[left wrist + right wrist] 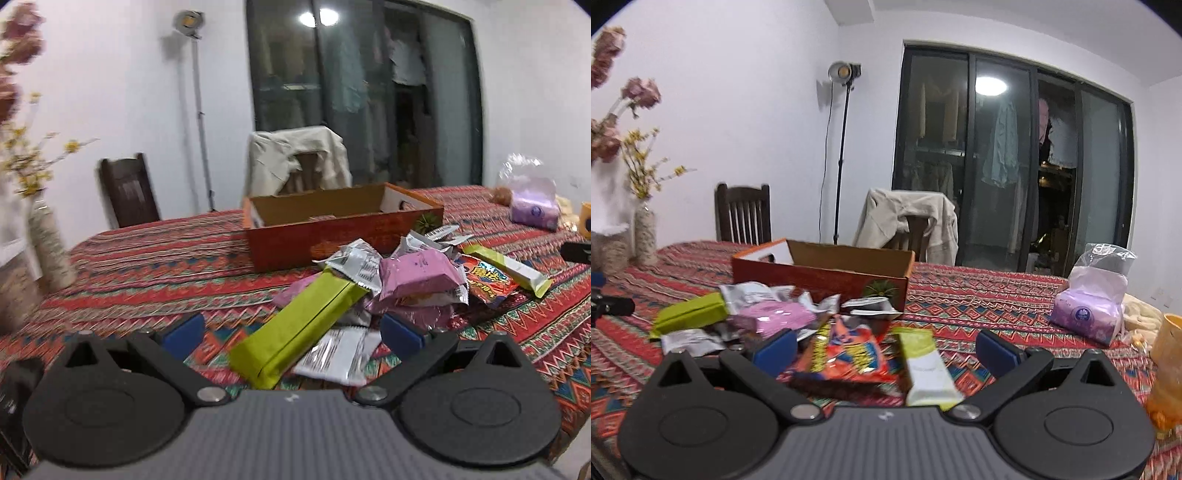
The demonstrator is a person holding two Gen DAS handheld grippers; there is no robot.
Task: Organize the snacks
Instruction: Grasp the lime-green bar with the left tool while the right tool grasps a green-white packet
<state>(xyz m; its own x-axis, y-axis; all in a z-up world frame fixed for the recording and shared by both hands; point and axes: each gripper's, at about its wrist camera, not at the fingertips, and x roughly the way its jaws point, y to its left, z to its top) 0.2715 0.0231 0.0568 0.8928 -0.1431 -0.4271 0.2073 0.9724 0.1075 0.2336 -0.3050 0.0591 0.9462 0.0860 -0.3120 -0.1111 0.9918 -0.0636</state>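
A heap of snack packets lies on the patterned tablecloth in front of an orange cardboard box. In the left wrist view my left gripper is open, straddling a long green bar that rests on a white packet. Pink packets and silver wrappers lie just beyond. In the right wrist view my right gripper is open above an orange-red snack bag and a green-and-white bar. Neither gripper holds anything.
A purple tissue pack in a clear bag and an orange cup sit at the right of the table. A vase with flowers stands far left. Two chairs, one draped with a beige jacket, stand behind the table.
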